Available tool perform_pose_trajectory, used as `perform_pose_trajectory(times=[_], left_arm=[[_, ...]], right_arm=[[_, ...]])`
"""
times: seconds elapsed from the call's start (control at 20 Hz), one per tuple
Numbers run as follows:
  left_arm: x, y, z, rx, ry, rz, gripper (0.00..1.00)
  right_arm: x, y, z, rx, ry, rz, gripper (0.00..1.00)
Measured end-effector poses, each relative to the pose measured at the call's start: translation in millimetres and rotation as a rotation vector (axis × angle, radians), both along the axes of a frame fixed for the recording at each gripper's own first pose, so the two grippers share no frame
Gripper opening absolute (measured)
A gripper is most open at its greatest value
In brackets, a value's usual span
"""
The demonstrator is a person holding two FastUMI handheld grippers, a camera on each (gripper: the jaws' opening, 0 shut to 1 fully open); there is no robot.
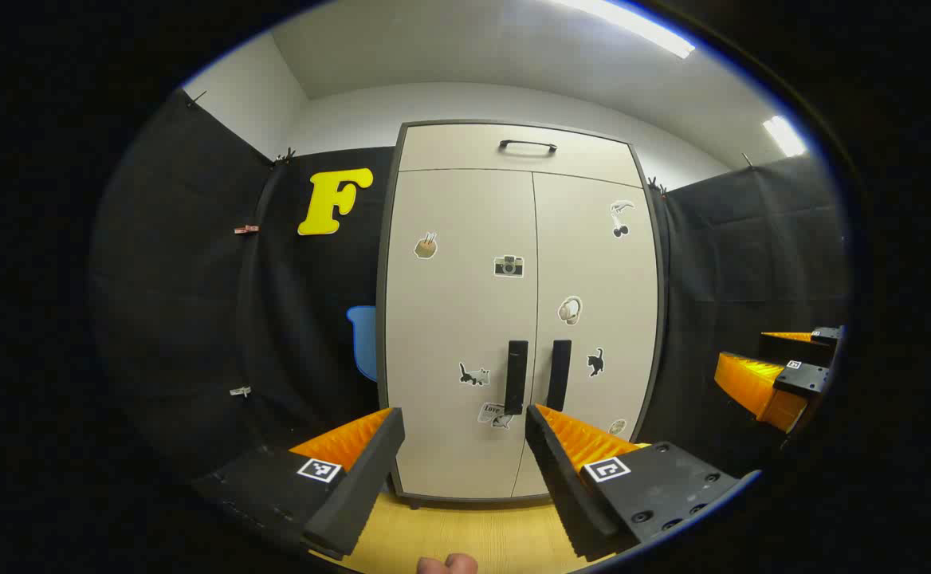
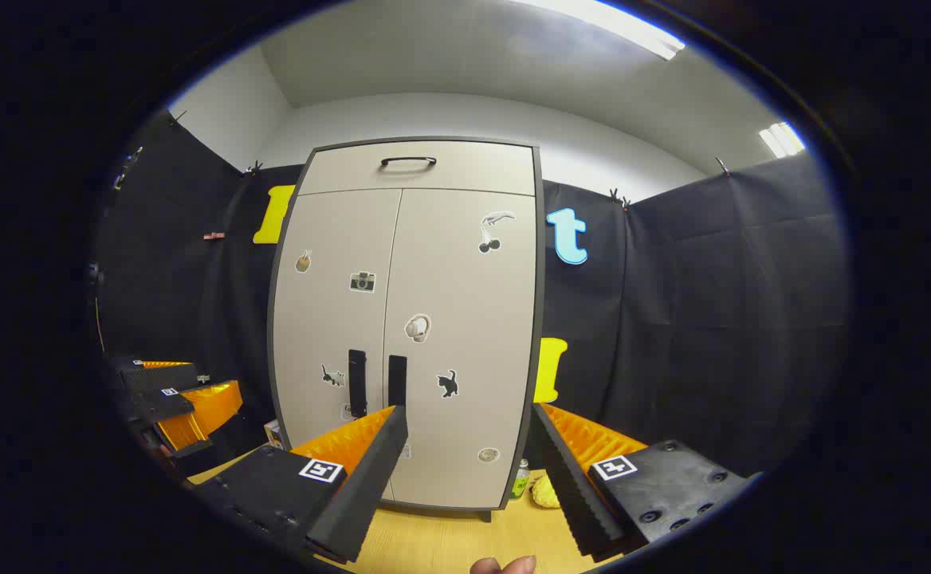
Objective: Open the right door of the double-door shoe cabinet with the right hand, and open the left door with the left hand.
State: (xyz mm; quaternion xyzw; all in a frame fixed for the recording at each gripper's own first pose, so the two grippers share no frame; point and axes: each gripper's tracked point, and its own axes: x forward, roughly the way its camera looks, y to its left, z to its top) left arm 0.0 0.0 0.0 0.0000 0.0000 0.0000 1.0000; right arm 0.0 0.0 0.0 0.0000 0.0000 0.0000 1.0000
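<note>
Black cloth walls enclose a wooden floor (image 1: 481, 534) where the shoe cabinet (image 1: 465, 319) stands, both doors closed. Its two dark door handles (image 1: 516, 376) sit side by side at the centre seam. Left tongs (image 1: 463, 434) and right tongs (image 2: 469, 434) gape wide, well apart from it.

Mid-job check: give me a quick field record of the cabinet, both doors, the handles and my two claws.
cabinet: shoe cabinet, upright on the wooden floor
left door: left door shut
right door: right door shut
handles: left handle and right handle, vertical bars side by side at the centre seam
left claw: left claw open, short of the doors, holding nothing
right claw: right claw open, short of the doors, holding nothing
task state: neither door opened yet
</note>
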Motion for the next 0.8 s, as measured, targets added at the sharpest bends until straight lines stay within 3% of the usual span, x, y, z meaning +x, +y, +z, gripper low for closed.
perform_pose_trajectory(times=[0.8], left_arm=[[-0.7,4.0,3.2,0.0,-0.008,-0.009,0.95]], right_arm=[[4.0,8.7,-2.4,0.014,0.014,-0.001,0.97]])
